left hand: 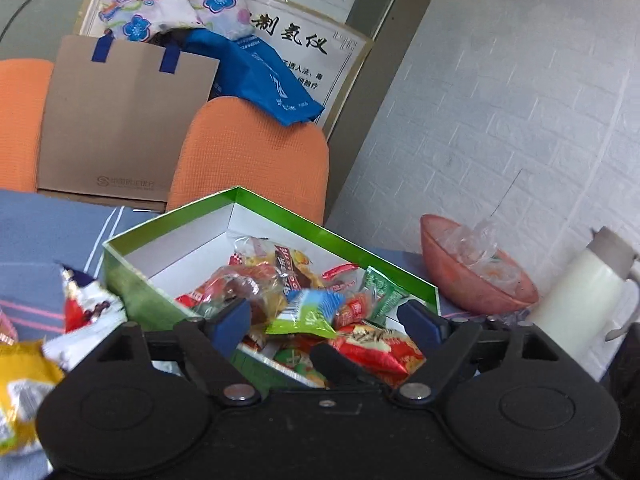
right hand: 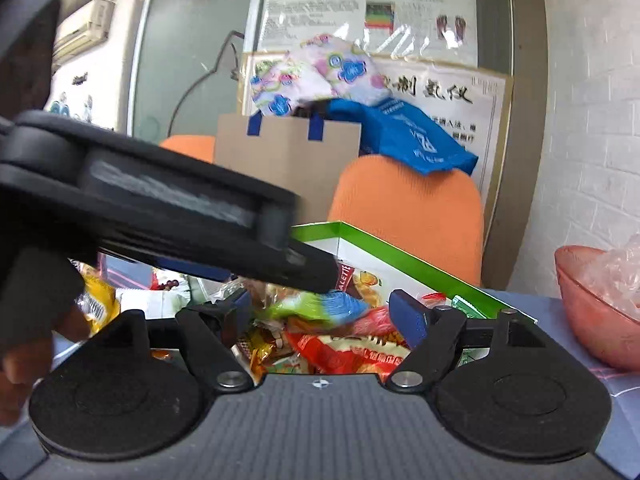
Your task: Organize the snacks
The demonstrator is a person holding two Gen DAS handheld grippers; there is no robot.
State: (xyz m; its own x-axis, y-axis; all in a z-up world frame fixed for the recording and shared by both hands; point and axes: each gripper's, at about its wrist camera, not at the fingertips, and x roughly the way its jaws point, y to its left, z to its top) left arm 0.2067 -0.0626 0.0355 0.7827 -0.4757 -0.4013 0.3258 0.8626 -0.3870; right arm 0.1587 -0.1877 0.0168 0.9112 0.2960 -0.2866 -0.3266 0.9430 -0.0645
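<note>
We see the left gripper [left hand: 326, 314] spread wide, nothing pinched, poised over the green box [left hand: 280, 216] of snack packets [left hand: 308, 312]. Right gripper [right hand: 320, 312] likewise released, jaws apart above the same heap. Loose packets [left hand: 86, 312] lie on the blue cloth [left hand: 44, 220] left of the box; a pink bowl [left hand: 476, 276] and white jug [left hand: 580, 292] sit to its right.
</note>
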